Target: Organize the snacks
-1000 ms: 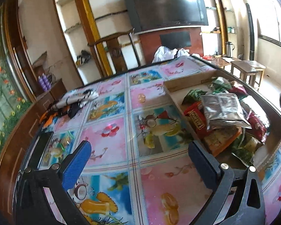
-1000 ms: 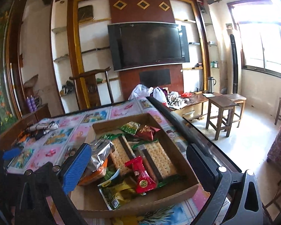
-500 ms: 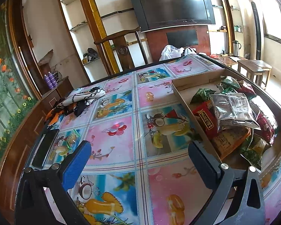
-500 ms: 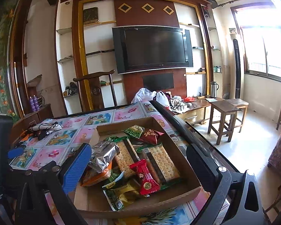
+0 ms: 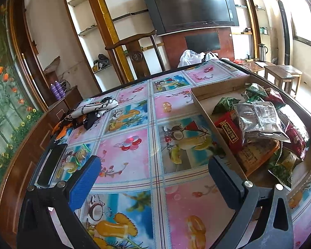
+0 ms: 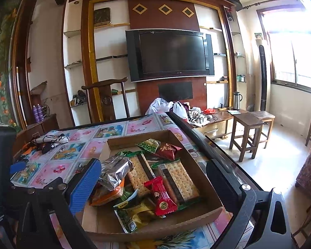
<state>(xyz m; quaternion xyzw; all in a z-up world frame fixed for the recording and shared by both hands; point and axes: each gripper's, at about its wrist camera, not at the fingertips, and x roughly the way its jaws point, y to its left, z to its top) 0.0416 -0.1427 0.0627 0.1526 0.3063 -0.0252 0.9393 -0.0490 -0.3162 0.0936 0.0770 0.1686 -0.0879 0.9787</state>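
Looking through the left wrist view first, the left gripper (image 5: 153, 174) has tipped up a little since a second ago, so more of the wall and the TV (image 5: 189, 4) shows now. It has not gone any nearer to the snacks. Its two fingers are spread wide apart and nothing is between them. They hang over the tablecloth (image 5: 130, 145) with fruit pictures. The cardboard tray (image 5: 217, 132) sits at about 3 o'clock in this view, with the silver bag (image 5: 259, 122) on top of the pile. A phone (image 5: 51, 164) lies at 9 o'clock, near the table edge.

In the right wrist view, the right gripper (image 6: 153, 176) has lifted and tipped up too, and the room looks taller than before. Its fingers are wide apart as well and hold nothing. The tray (image 6: 155, 231) lies right between them, at 6 o'clock. Inside are the silver bag (image 6: 116, 170), cracker packs (image 6: 176, 178), a red candy pack (image 6: 160, 195) and green packs (image 6: 149, 144). The blue finger is just beside the silver bag, but I cannot tell if it touches.

I think no snack has been picked yet, so the sorting is only starting.
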